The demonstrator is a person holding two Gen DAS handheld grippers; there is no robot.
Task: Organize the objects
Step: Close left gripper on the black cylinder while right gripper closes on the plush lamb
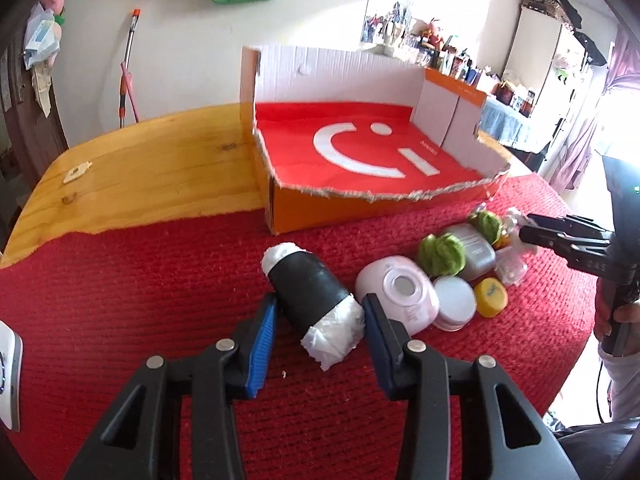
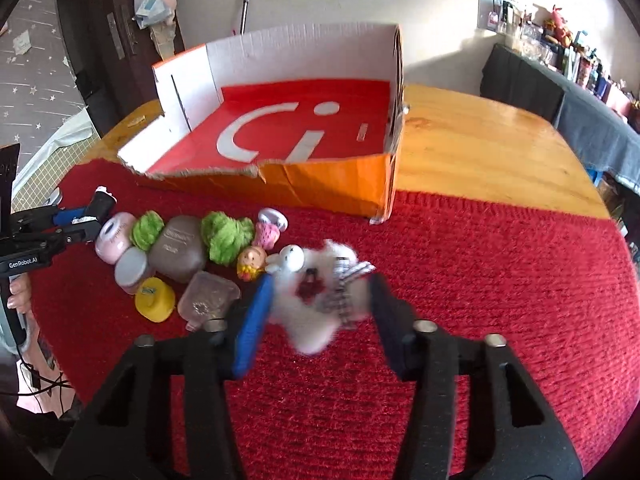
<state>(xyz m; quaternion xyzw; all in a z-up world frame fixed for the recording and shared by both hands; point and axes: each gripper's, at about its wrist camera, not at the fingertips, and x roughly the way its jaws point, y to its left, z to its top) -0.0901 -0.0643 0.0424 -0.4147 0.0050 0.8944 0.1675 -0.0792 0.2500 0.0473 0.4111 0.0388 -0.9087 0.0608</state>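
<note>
You have a red knitted cloth (image 1: 120, 320) over a honey-yellow wooden table (image 1: 160, 160). On it stands a box (image 2: 328, 184), orange outside, white on its inner walls, its floor red with a white curved mark and dot. Your left gripper (image 1: 320, 332) has blue pads around a black roll (image 1: 308, 292) with white plastic ends. Your right gripper (image 2: 320, 304), also blue-padded, flanks a fluffy white toy (image 2: 320, 300) with a black-and-white checked scarf. Beside it lie two lime-green pompoms (image 2: 224, 236), a yellow cap (image 2: 154, 300), a pale pink jar (image 2: 114, 236) and a grey-brown case (image 2: 178, 252).

White plush toy (image 2: 320, 300) blurred between claw pads.
</note>
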